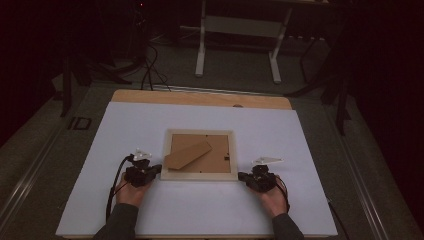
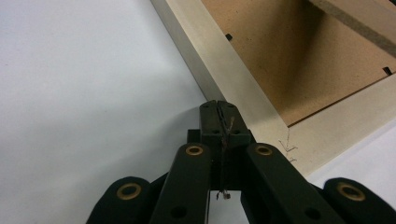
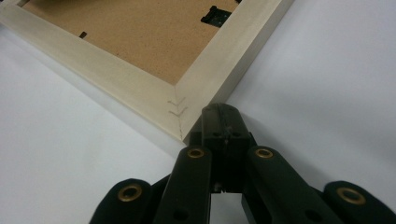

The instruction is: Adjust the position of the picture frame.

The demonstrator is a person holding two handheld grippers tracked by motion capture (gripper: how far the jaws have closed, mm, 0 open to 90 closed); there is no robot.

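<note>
A pale wooden picture frame (image 1: pixel 199 174) lies face down on the white table sheet, its brown backing board (image 1: pixel 215 157) up and a brown cardboard stand (image 1: pixel 188 153) folded across it. My left gripper (image 1: pixel 158 169) is shut with nothing in it, its tips at the frame's near left corner (image 2: pixel 280 135). My right gripper (image 1: pixel 241 176) is also shut and holds nothing, its tips touching the near right corner (image 3: pixel 180 116). In the left gripper view the jaws (image 2: pixel 218 108) meet beside the frame's rail. In the right gripper view the closed tips (image 3: pixel 219 112) sit right against the mitred corner.
The white sheet (image 1: pixel 125 125) covers a wooden tabletop (image 1: pixel 200 97). Black clips (image 3: pixel 212 16) hold the backing board. A white table's legs (image 1: pixel 201 45) stand on the floor beyond. Cables trail from both grippers toward the near edge.
</note>
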